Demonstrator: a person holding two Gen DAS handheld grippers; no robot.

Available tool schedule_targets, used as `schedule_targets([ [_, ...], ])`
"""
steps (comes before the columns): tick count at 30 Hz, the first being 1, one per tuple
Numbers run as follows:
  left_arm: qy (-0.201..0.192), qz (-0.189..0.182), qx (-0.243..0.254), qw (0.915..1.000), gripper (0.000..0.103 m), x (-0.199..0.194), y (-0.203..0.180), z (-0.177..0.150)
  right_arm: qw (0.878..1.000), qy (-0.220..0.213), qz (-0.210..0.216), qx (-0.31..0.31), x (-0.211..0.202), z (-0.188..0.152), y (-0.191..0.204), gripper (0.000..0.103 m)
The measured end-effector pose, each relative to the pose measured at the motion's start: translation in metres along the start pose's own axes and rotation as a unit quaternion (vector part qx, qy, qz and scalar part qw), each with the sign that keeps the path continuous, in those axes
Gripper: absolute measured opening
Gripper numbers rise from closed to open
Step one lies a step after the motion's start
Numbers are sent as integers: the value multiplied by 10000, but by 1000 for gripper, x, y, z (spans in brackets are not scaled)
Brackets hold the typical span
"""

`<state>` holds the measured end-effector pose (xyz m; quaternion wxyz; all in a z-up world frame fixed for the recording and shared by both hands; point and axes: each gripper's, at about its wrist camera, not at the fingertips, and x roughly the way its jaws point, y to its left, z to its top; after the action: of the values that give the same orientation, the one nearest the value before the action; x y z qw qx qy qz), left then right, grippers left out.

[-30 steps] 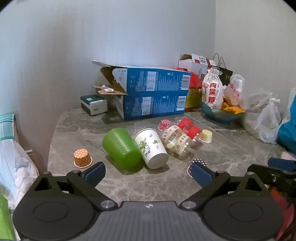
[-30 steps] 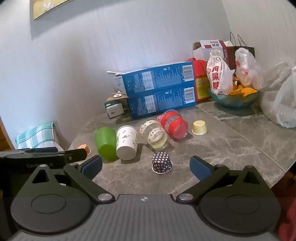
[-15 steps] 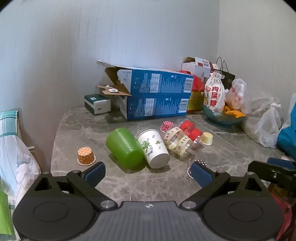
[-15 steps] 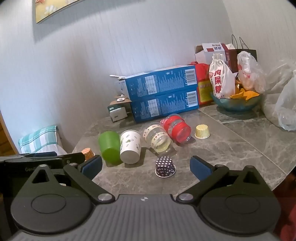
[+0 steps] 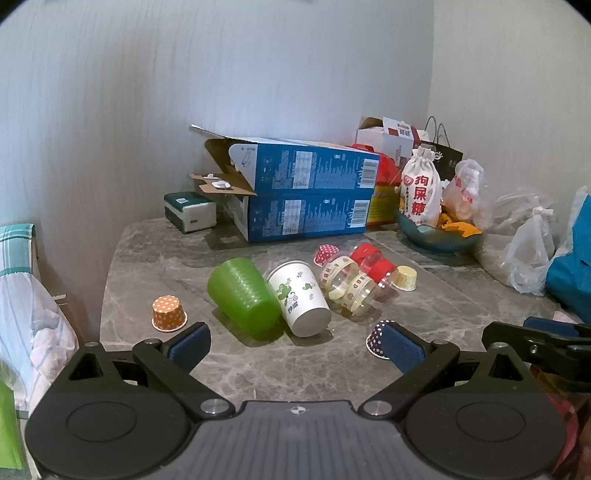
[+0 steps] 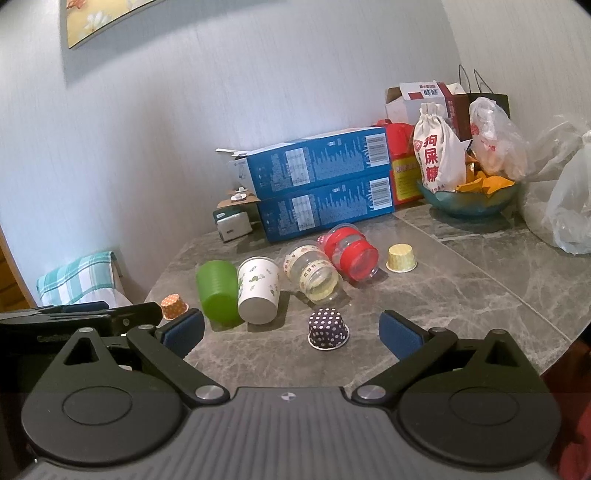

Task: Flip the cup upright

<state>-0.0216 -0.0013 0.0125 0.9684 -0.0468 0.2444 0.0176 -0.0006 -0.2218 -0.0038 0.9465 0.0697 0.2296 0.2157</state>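
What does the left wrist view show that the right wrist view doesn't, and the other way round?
Only the left wrist view shows the blue bag at the far right edge. Only the right wrist view shows the framed picture on the wall. Both show the green cup and white paper cup lying on their sides, touching, on the marble table, plus the stacked blue boxes. Both pairs of jaws stand open, holding nothing.

The desk (image 6: 461, 295) looks like polished grey marble, faintly glossy. The green cup (image 5: 242, 295) is ribbed matt plastic, the white cup (image 5: 301, 299) printed paper. Blue boxes (image 6: 325, 184) are cardboard. The fingers (image 6: 400, 334) carry textured blue pads.
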Motion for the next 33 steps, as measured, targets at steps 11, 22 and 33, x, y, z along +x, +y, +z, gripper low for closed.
schedule_targets([
  [11,-23,-38,-23,10000,100,-6,2,3,10000,2,3,5,0,-1,0,102],
  [22,7,-153,25,9999,100,-5,0,0,10000,19,4,-8,0,-1,0,102],
  [33,45,-204,3,9998,100,-5,0,-2,10000,56,27,-20,0,-2,0,102],
])
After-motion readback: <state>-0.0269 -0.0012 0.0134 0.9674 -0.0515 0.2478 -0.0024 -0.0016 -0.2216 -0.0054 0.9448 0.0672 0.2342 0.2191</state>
